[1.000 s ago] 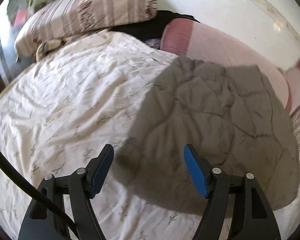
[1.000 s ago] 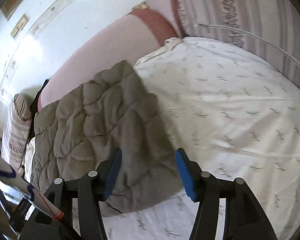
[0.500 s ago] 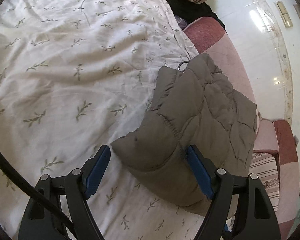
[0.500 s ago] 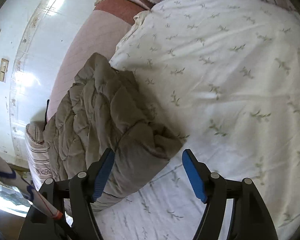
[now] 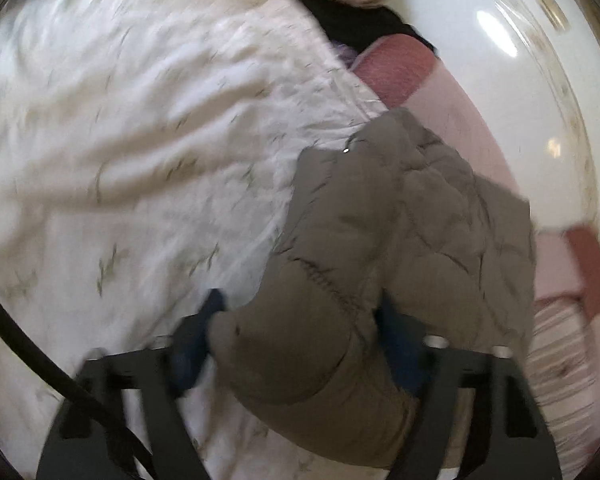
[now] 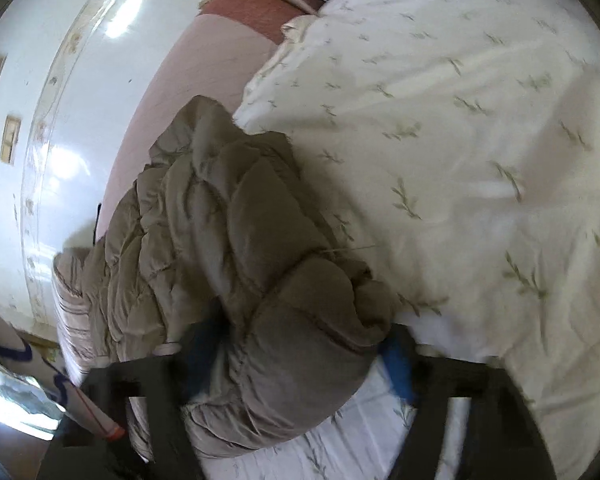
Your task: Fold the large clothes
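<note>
A folded, quilted grey-brown jacket (image 5: 384, 248) lies on a white bedspread (image 5: 140, 140) printed with small green sprigs, near the edge of the bed beside a pink sheet (image 5: 472, 120). One thick end of the bundle sits between the blue pads of the left gripper (image 5: 300, 340), whose jaws are closing around it; both pads touch the padded fabric. The other end fills the right gripper (image 6: 296, 356), whose jaws are also closing, its pads pressed into the jacket (image 6: 260, 264) on either side. A striped pillow (image 6: 72, 312) lies past the jacket's far end. No containers appear in either view.
</note>
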Motion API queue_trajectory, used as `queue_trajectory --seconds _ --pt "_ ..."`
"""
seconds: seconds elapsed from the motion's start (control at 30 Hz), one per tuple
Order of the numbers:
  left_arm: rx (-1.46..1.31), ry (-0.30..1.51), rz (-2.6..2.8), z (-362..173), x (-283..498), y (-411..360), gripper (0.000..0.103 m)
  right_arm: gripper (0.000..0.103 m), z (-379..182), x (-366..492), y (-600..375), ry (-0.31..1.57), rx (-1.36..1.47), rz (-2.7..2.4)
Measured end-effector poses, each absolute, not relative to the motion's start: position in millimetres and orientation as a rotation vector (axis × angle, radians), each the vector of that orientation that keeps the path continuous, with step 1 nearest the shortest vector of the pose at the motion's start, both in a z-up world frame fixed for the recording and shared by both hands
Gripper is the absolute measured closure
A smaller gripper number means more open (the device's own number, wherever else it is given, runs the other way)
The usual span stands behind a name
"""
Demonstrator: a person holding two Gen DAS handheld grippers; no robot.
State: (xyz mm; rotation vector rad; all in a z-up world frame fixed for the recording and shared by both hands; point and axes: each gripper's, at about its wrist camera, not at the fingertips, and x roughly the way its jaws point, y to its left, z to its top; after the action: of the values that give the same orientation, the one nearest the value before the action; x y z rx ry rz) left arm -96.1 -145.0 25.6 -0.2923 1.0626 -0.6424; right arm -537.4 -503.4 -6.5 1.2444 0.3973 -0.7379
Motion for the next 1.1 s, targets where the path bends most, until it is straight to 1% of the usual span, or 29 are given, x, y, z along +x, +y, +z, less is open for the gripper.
queue_trajectory --seconds 0.03,0.07,0.17,0.23,0.3,0.53,0.73,0.83,0.9,0.97,1.03,1.07,1.1 --pt "-0.222 1.012 -0.634 37 -103 -151 0.053 0.051 -1 -534 -502 0.415 1.208 -0.751" --pt "-0.157 0.966 -0.622 46 -110 -157 0.059 0.058 10 -528 -497 0.441 1.136 -0.773" --pt "0.003 0.827 -0.571 72 -136 -171 0.067 0.067 45 -503 -473 0.534 0.821 -0.869" --pt "0.052 0.754 -0.562 88 -148 -172 0.069 0.07 68 -485 -448 0.564 0.586 -0.922" --pt "0.071 0.709 -0.564 101 -157 -165 0.07 0.071 82 -479 -433 0.558 0.479 -0.933" --pt "0.058 0.677 -0.547 125 -189 -109 0.07 0.072 109 -490 -401 0.521 0.401 -0.888" --pt "0.025 0.692 -0.524 122 -227 -45 0.07 0.072 120 -518 -365 0.513 0.409 -0.826" --pt "0.025 0.708 -0.518 109 -251 -15 0.069 0.072 114 -543 -344 0.524 0.45 -0.804" --pt "0.046 0.722 -0.504 97 -261 -6 0.064 0.071 107 -558 -334 0.539 0.476 -0.795" --pt "0.07 0.744 -0.471 85 -261 -2 0.054 0.064 93 -570 -333 0.574 0.53 -0.794" --pt "0.067 0.753 -0.44 83 -255 4 0.046 0.062 73 -581 -342 0.599 0.641 -0.783" --pt "0.052 0.739 -0.421 85 -254 9 0.04 0.06 69 -584 -345 0.604 0.67 -0.778" --pt "0.039 0.726 -0.41 88 -253 14 0.038 0.059 67 -588 -349 0.607 0.698 -0.769"
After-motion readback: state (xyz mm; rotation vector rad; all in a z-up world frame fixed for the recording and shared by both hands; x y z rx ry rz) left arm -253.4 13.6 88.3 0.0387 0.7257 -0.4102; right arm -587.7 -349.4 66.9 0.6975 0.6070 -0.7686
